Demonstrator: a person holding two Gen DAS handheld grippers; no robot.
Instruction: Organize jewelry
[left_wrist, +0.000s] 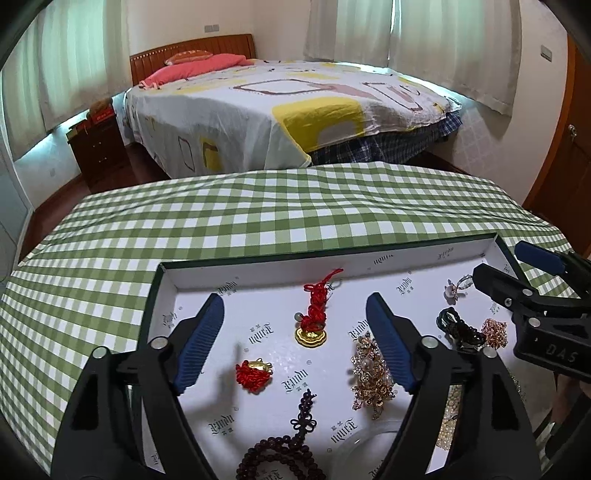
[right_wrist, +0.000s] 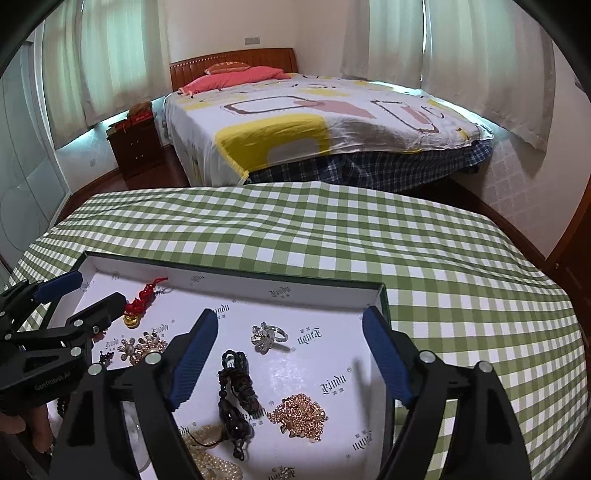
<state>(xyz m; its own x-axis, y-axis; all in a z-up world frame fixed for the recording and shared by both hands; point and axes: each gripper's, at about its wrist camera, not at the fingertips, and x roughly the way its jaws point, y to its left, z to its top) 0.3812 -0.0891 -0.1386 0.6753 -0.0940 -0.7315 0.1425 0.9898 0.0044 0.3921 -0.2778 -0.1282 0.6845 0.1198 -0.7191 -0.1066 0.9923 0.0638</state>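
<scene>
A shallow white box with a dark green rim (left_wrist: 332, 258) lies on the checked table and holds the jewelry. My left gripper (left_wrist: 294, 301) is open above its left half, over a red knot charm with a gold ingot (left_wrist: 314, 314), a small red-and-gold charm (left_wrist: 255, 373), a gold pearl brooch (left_wrist: 369, 373) and a dark bead bracelet (left_wrist: 273, 458). My right gripper (right_wrist: 290, 313) is open above the right half, over a flower ring (right_wrist: 267, 336), a dark pendant (right_wrist: 236, 387), a rose-gold chain pile (right_wrist: 299, 413) and a pearl strand (right_wrist: 210, 443). Neither gripper holds anything.
A green-and-white checked cloth (left_wrist: 258, 206) covers the table around the box. A clear round dish (left_wrist: 369, 435) sits at the box's near edge. Beyond the table stand a bed (left_wrist: 295, 110) and a dark nightstand (left_wrist: 99, 147). A hand (right_wrist: 22, 421) holds the left gripper.
</scene>
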